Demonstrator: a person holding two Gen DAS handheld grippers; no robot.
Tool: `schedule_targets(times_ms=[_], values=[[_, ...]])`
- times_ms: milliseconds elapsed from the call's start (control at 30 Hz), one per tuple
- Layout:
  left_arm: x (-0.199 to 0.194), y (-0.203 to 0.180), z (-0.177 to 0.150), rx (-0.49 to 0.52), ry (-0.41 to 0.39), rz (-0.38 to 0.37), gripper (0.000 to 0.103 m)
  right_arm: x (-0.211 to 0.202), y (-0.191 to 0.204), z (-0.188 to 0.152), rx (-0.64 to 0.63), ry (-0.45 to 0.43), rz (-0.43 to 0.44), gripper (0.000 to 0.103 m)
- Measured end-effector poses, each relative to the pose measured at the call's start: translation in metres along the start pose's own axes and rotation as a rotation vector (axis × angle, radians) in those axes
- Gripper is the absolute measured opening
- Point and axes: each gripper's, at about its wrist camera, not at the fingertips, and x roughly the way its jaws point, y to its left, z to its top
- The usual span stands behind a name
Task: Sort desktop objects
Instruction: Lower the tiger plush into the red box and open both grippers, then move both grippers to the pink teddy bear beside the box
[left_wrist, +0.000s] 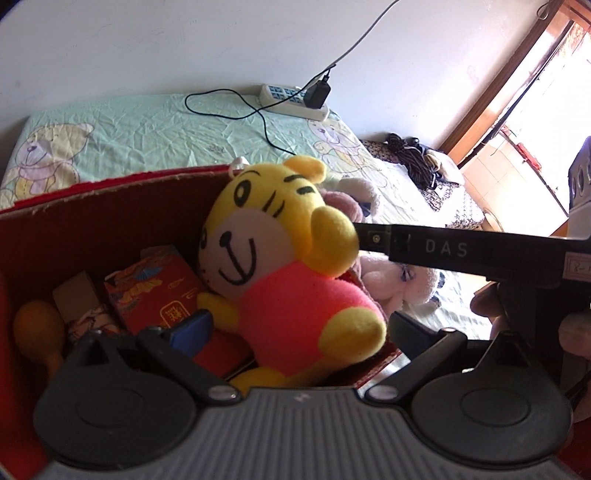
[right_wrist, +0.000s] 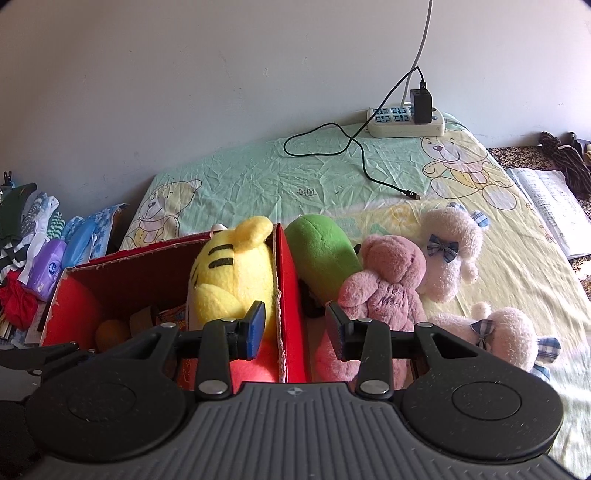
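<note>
Over the box (left_wrist: 110, 206), the left gripper (left_wrist: 295, 332) stands spread wide with the tiger (left_wrist: 280, 258) between its fingers; neither pad seems to press the plush, though the fisheye makes that hard to judge. That toy leans upright against the box's right wall, above a red packet (left_wrist: 162, 291) and an orange ball (left_wrist: 37, 328) deeper in the box. The right gripper (right_wrist: 295, 328) also stands parted and holds nothing, straddling the same wall, one finger inside the box by the tiger's back, the other outside by the pink bear (right_wrist: 384, 291). Just right of the box lie a green plush (right_wrist: 321, 251) and two white bears (right_wrist: 454, 251), on the sheet (right_wrist: 258, 177). The step looks like the tiger's drop-off, about finished. Next, the right gripper should shift fully outside the box and close on the pink bear, the nearest toy left out.
</note>
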Motion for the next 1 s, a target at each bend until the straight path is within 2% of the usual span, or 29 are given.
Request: schedule_targets(times_ms=[133,367,733,900,1000], values=[[0.009,-0.004,-0.004,-0.041,0.012,0.036,0.100,0.001,0.000,-0.001,-0.032,0.018,0.001,0.040],[0.009,-0.019,-0.003,-0.066,-0.017,0.128,0.100,-0.001,-0.006,0.003,-0.092,0.036,0.024,0.040],[-0.014,-0.078,-0.009,-0.028,-0.105,0.303,0.099,-0.011,-0.026,0.010,-0.185,0.041,0.081,0.040],[-0.018,-0.108,-0.007,-0.005,-0.147,0.345,0.097,-0.020,-0.043,0.013,-0.209,0.035,0.108,0.040],[-0.017,-0.128,-0.006,0.017,-0.167,0.343,0.095,-0.027,-0.061,0.016,-0.187,0.024,0.147,0.040]])
